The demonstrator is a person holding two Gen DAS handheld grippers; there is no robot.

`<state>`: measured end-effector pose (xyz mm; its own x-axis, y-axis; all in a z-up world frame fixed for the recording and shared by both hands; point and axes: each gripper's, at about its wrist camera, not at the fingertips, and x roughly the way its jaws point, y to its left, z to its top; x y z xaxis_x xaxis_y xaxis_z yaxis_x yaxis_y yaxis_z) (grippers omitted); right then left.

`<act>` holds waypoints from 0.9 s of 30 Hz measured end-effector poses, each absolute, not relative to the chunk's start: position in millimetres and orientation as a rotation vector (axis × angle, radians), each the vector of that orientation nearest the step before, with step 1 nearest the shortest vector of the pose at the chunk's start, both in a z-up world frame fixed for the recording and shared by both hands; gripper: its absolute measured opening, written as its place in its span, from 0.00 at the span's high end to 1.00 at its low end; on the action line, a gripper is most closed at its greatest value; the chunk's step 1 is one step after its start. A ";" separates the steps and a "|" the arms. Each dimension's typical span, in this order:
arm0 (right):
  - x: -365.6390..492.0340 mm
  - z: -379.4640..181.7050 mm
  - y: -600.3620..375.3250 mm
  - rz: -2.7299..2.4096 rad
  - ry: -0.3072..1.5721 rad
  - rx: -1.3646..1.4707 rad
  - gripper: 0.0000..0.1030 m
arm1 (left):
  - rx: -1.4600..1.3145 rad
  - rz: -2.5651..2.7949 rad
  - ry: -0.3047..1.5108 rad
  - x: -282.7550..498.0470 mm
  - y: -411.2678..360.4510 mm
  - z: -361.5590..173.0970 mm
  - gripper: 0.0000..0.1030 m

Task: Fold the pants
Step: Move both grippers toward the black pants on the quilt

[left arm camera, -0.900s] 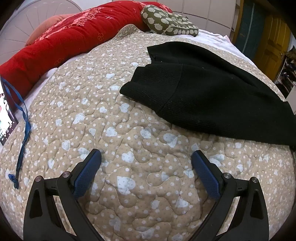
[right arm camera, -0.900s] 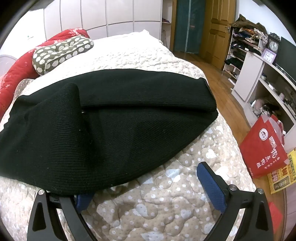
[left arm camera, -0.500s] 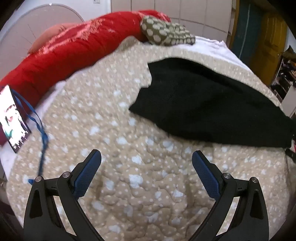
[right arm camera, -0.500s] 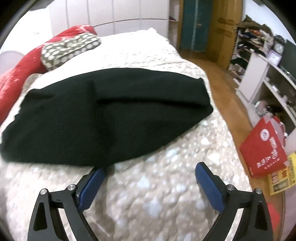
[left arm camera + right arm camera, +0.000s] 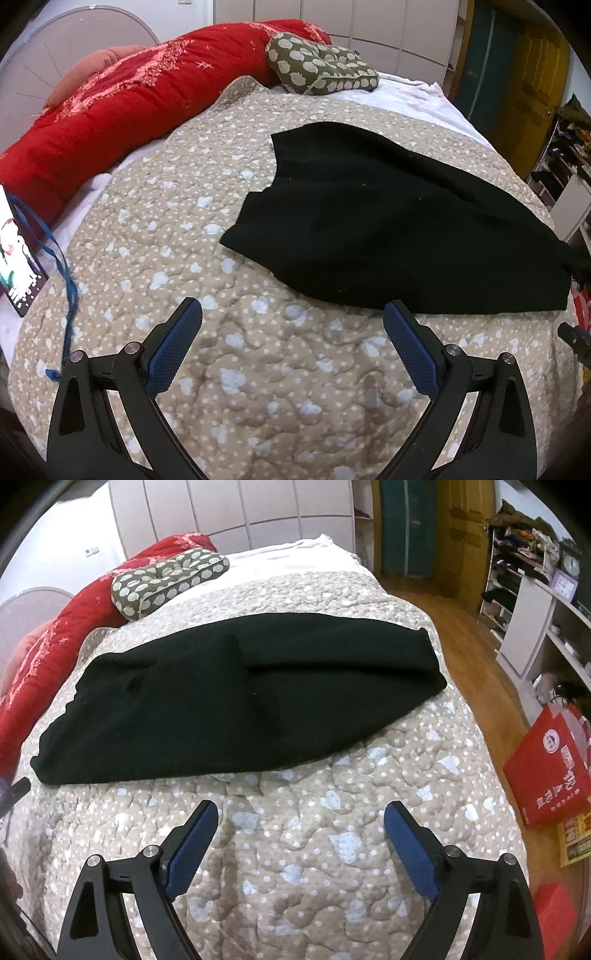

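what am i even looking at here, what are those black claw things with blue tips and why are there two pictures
The claws are two hand-held grippers; a person carries one in each hand, and each has a small wide-angle camera looking along its two fingers. One picture comes from the left gripper, the other from the right gripper. The blue parts are the finger pads. Both grippers are open and hold nothing; only bedding shows between the fingers.

Below them is a bed with a beige quilt. On it lie black pants, already folded over on themselves, touched by neither gripper. At the far side are a red duvet and a green spotted cushion. The bulging look is lens distortion.
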<state>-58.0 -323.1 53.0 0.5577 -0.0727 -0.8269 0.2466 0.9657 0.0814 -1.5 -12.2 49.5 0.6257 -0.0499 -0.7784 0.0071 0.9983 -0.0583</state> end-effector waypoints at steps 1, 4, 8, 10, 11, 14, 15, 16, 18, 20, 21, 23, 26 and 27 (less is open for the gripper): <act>-57.3 52.7 -323.3 -0.185 0.964 0.202 0.12 | -0.051 -0.032 0.898 -0.2 -13.0 48.3 0.04; -55.4 50.9 -325.2 -0.186 0.968 0.209 0.12 | -0.040 -0.024 0.900 2.9 -14.3 45.5 0.04; -53.2 51.7 -325.9 -0.188 0.969 0.203 0.12 | -0.044 -0.013 0.905 6.4 -13.1 41.4 0.04; -52.6 51.4 -326.2 -0.186 0.970 0.201 0.12 | -0.046 -0.005 0.905 7.9 -11.5 39.8 0.04; -52.3 51.3 -326.2 -0.187 0.970 0.200 0.12 | -0.046 -0.001 0.905 8.6 -11.3 39.3 0.04; -51.7 50.6 -327.0 -0.187 0.974 0.197 0.12 | -0.045 0.002 0.908 9.7 -10.1 37.7 0.04; -51.4 50.2 -327.3 -0.187 0.975 0.196 0.12 | -0.046 0.004 0.910 9.9 -9.8 37.0 0.04; -51.3 49.8 -327.7 -0.187 0.976 0.195 0.12 | -0.048 0.004 0.912 10.3 -9.5 36.5 0.04; -50.4 49.4 -327.8 -0.189 0.976 0.195 0.12 | -0.055 0.004 0.916 11.1 -8.5 35.4 0.04; -50.1 49.4 -328.2 -0.188 0.976 0.195 0.12 | -0.061 0.001 0.921 12.3 -8.0 34.4 0.04; -50.2 49.7 -327.8 -0.188 0.976 0.194 0.12 | -0.063 0.000 0.924 13.1 -7.8 33.9 0.04; -49.3 49.2 -327.9 -0.191 0.980 0.193 0.12 | -0.063 0.001 0.928 14.3 -7.8 32.9 0.04; -47.9 48.1 -329.6 -0.194 0.983 0.194 0.12 | -0.053 0.006 0.926 15.1 -9.5 32.3 0.04; -47.4 47.9 -330.1 -0.194 0.983 0.196 0.12 | -0.050 0.006 0.926 15.4 -9.7 32.1 0.04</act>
<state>-47.4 -330.1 47.9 0.5400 -0.0738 -0.8384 0.2502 0.9652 0.0762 15.4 -9.7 32.1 0.6012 -0.0163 -0.7989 -0.0267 0.9988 -0.0404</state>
